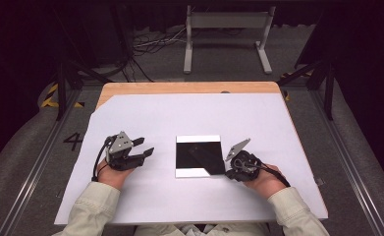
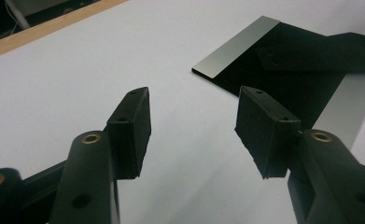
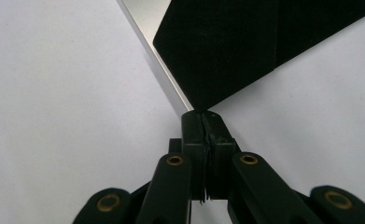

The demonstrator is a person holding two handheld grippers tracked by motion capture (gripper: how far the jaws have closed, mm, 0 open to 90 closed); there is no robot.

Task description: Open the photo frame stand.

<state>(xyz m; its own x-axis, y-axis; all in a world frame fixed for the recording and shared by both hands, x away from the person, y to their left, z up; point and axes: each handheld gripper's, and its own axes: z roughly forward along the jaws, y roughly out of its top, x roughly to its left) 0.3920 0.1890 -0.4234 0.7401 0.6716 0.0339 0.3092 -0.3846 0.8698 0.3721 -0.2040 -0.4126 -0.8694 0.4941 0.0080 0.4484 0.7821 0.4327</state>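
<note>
Right gripper (image 3: 203, 122) jaws clenched on black sheet (image 1: 205, 156) corner, left gripper (image 1: 141, 146) released, white table cover (image 1: 145, 115).

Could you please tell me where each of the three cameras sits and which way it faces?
High view: above the person's side, looking forward and down on the table; forearms and both grippers show.
Left gripper view: rides the left gripper, open jaws aimed at the black sheet.
Right gripper view: rides the right gripper, jaws shut on the sheet's corner.
All three share the black sheet.

Table (image 1: 130, 206) bare along far, left and right edges; black sheet (image 1: 199, 155) at centre, low; left claw (image 1: 143, 147) flanks it, well apart.
</note>
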